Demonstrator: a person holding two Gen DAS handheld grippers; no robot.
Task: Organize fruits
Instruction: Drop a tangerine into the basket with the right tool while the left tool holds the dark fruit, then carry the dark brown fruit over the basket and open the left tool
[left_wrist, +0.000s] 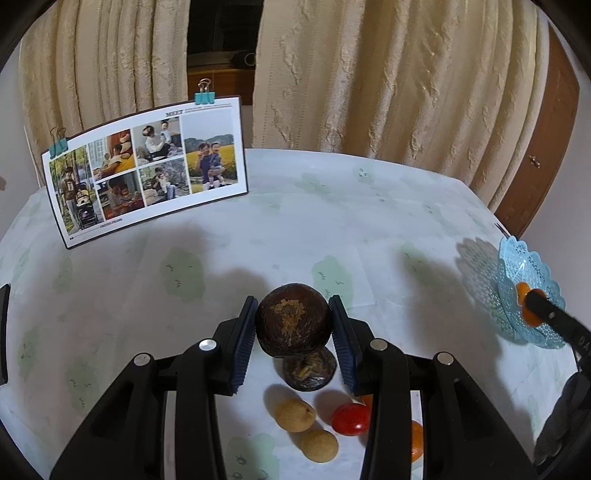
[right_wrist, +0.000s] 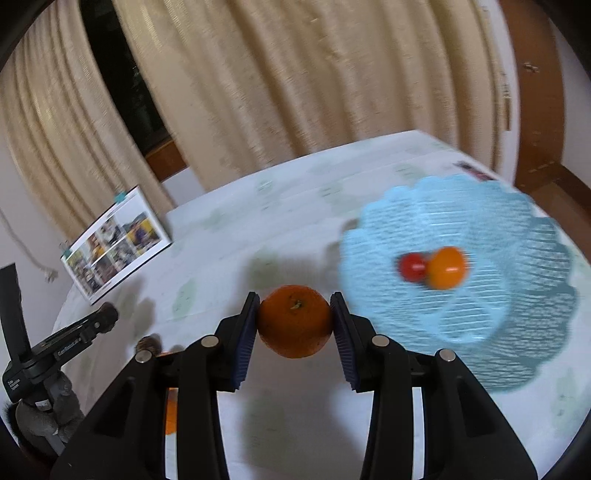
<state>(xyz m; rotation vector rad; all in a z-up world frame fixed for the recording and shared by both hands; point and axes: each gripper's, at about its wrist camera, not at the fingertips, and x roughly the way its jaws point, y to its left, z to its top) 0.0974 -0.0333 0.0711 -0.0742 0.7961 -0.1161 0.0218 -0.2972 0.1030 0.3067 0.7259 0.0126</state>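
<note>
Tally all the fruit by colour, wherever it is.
Brown: 2, the held brown fruit in the left claw and the loose brown fruit.
Tan: 2, the upper tan fruit and lower tan fruit.
Red: 2, the table tomato and basket tomato.
Orange: 3 at least, the held orange in the right claw, the basket orange fruit, the half-hidden orange.
Total: 9 at least.

I saw a photo board (left_wrist: 147, 173) propped upright at the back left of my cloth-covered table (left_wrist: 295, 229), two teal binder clips (left_wrist: 205, 96) on its top edge, with cream curtains (left_wrist: 388, 81) hanging behind it
</note>
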